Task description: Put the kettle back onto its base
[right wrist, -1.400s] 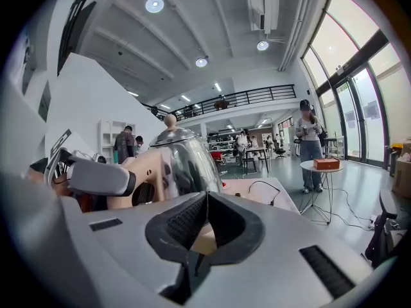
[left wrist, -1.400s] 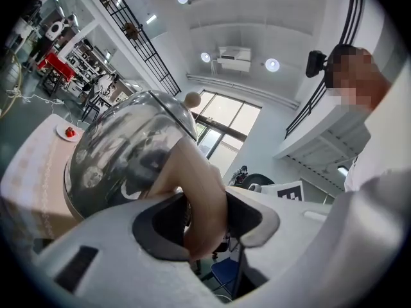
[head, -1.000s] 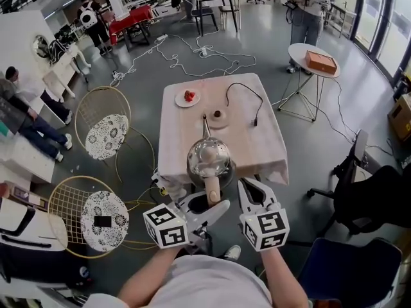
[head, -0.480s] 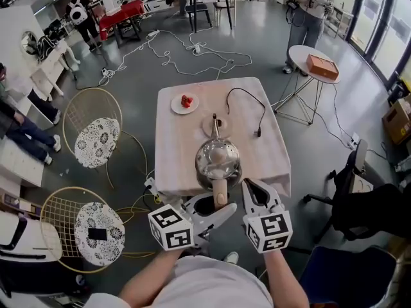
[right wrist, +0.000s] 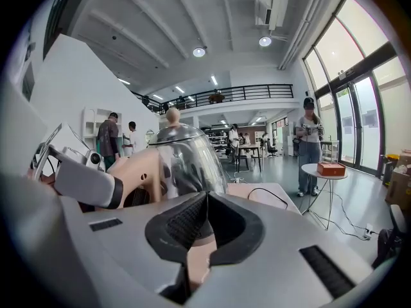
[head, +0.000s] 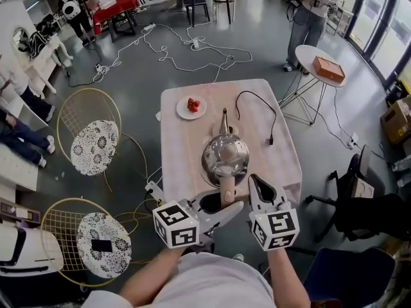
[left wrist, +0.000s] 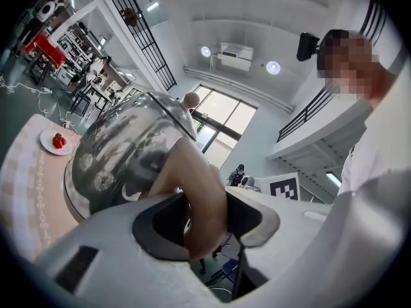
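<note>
While clamped by its handle, hangs upright over the near half of the table (head: 182, 162): steel kettle (head: 225, 154), domed body, knob on lid. Cannot tell whether lifted clear or resting on the cloth.

Long axis = spout-to-handle line, running along the table's length, straight away from the person. Thin spout (head: 224, 117) at the far end, pointing toward the table's far edge. Wooden handle (head: 227, 186) at the near end, reaching back past the table's near edge toward the person.

Left gripper (head: 221, 203): coming in from the left, jaws fairly wide, closed around the handle's lower end. In left gripper view, pads pressing on both sides of the wood, kettle body filling the space just beyond. Firm hold, nothing else in the jaws.

Right gripper (head: 259, 185): just right of the handle, near it, not gripping it. In right gripper view, jaws together at the tips, nothing between them; kettle body and handle just ahead and to the left.

Base (head: 235, 131): only a pale rim showing at the kettle's far side, beside the spout; contact with kettle impossible to judge.

Also on the table: black cable (head: 257, 104) looping over the far right part, plate (head: 191, 108) with red fruit at the far left, well apart from the kettle.
</note>
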A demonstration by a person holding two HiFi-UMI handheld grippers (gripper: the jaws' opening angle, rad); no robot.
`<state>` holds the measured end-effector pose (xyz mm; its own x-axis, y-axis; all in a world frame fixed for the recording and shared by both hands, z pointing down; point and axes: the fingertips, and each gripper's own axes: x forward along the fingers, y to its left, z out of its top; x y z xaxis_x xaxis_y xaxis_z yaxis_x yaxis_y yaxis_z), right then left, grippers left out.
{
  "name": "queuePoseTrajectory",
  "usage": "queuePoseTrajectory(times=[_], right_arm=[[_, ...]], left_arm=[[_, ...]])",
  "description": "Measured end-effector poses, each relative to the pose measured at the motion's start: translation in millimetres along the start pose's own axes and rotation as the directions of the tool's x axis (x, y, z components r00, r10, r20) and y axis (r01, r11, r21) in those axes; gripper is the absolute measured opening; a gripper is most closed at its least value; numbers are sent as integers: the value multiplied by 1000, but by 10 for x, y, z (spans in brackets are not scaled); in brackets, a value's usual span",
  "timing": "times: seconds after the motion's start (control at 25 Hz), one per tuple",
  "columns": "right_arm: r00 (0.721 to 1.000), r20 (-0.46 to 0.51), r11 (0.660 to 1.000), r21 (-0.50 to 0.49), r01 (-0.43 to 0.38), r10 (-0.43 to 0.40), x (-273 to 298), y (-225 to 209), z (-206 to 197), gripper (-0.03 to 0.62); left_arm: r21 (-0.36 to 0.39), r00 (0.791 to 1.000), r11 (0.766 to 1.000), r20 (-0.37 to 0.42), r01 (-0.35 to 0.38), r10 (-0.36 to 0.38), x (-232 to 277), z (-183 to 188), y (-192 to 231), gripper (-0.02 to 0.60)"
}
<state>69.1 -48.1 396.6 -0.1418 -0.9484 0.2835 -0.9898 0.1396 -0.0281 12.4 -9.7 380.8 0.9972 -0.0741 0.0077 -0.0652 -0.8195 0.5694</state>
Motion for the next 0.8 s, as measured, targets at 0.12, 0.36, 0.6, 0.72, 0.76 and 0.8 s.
queuePoseTrajectory(times=[0.12, 0.36, 0.6, 0.72, 0.76, 0.8], right_arm=[[1000, -11, 1000, 0, 27, -27, 148, 51, 39, 6], [998, -20, 998, 2, 65, -65, 421, 163, 102, 6], [997, -20, 997, -16, 78, -79, 588, 224, 189, 6], [996, -19, 996, -20, 82, -83, 649, 219, 226, 6], [996, -19, 996, -22, 81, -81, 668, 216, 235, 6], [997, -19, 997, -23, 80, -80, 688, 208, 243, 6]], left_arm=[[-18, 1000, 1000, -3, 18, -18, -79, 97, 140, 164], [-25, 999, 998, -7, 51, -51, -236, 238, 373, 164], [-42, 998, 997, 1, 69, -69, -299, 328, 526, 164], [-53, 998, 996, 2, 67, -67, -308, 359, 596, 164], [-51, 998, 996, 2, 68, -68, -304, 368, 616, 164], [-49, 998, 996, 1, 69, -69, -296, 377, 636, 164]])
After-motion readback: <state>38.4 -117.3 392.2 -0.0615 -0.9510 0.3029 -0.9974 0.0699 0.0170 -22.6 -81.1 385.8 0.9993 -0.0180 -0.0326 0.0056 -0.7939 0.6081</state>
